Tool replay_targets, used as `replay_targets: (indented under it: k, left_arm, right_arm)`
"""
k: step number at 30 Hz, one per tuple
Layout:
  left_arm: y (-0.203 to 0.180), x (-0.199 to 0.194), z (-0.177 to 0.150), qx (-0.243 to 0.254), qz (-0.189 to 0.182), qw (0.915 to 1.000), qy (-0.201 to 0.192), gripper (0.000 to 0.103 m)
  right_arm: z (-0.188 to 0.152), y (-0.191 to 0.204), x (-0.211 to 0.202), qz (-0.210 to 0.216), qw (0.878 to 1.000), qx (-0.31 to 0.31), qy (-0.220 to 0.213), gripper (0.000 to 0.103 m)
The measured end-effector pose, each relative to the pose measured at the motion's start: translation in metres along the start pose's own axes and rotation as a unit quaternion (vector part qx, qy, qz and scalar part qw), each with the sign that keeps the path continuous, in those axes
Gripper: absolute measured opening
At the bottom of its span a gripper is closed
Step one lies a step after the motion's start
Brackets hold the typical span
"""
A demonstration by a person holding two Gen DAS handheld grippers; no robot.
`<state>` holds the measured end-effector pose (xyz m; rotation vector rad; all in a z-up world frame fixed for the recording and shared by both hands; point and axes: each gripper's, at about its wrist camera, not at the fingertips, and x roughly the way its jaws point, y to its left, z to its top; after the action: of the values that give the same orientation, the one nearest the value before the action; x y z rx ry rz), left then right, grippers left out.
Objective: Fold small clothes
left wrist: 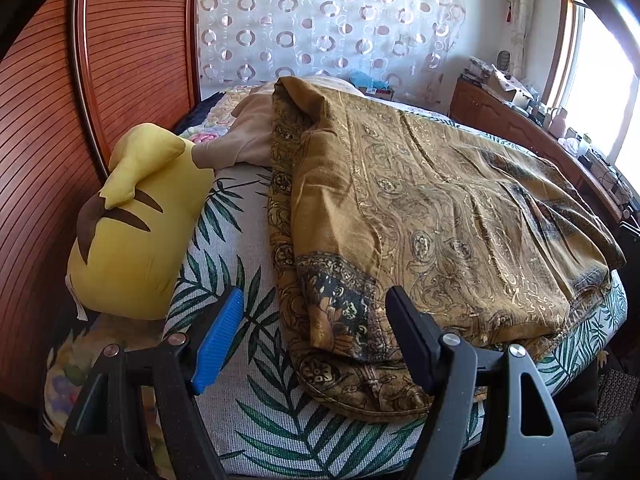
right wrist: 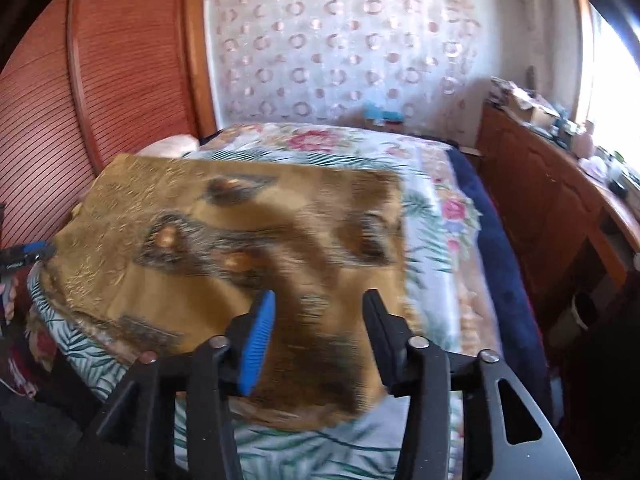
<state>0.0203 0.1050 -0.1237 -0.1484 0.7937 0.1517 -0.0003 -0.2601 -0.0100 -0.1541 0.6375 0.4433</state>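
The patterned brown garment [left wrist: 432, 216] lies spread over the bed [left wrist: 256, 412], filling the centre and right of the left wrist view; one sleeve or flap is folded back over its left part, its dark-banded cuff ending at lower centre. In the right wrist view the same cloth covers the middle and left of the frame, blurred by motion, so its pattern there is hard to read.

The left tongs [left wrist: 314, 340] stand spread at the bottom of their frame, one blue pad [left wrist: 218, 344] over the leaf-print cover and the black finger over the cuff; nothing is pinched between them. The right tongs [right wrist: 316, 340] are also spread apart, above the near edge of the garment, and I see no cloth gripped in them (the blur leaves contact with the fabric unclear).

Around it: one yellow plush toy [left wrist: 132, 232] with brown stripes sits at the left, just beside the garment and against the reddish slatted headboard [left wrist: 48, 168]. One beige garment [left wrist: 252, 136] lies at upper centre, partly under the brown one. A curtain with ring patterns [left wrist: 320, 20] hangs behind. A wooden cabinet [right wrist: 540, 200] cluttered with small things runs along the right, below a bright window [left wrist: 600, 92]. At the far left edge of the right wrist view, the left tongs' blue tip shows beside the cloth's corner.
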Motion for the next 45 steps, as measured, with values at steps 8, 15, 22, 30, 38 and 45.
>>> replay_targets:
  k: [8,15,22,30,38,45]
  left_arm:
    - [0.002,0.003,-0.004,-0.002,-0.002,1.0,0.006,0.074]
    - [0.001,0.003,-0.008,-0.007,-0.009,0.9999,0.006,0.074]
    - [0.008,0.0,-0.01,-0.038,-0.023,0.999,-0.002,0.054]
    - [0.01,0.005,-0.01,-0.048,-0.023,0.9986,0.002,0.043]
    - [0.009,0.006,-0.01,-0.046,-0.03,0.9985,0.005,0.034]
    - [-0.001,0.001,-0.005,-0.033,-0.054,0.998,-0.003,0.005]
  right_arm:
    - [-0.004,0.052,0.047,0.043,0.998,-0.029,0.041,0.051]
    - [-0.005,0.072,0.079,0.032,0.996,-0.049,0.066,0.051]
    - [-0.008,0.081,0.087,0.008,0.997,-0.047,0.065,0.052]
    - [-0.021,0.081,0.081,-0.002,0.998,-0.036,0.049,0.069]
    - [-0.026,0.076,0.077,-0.011,0.999,-0.02,0.044,0.085]
    - [-0.028,0.075,0.075,-0.009,0.999,-0.02,0.044,0.087]
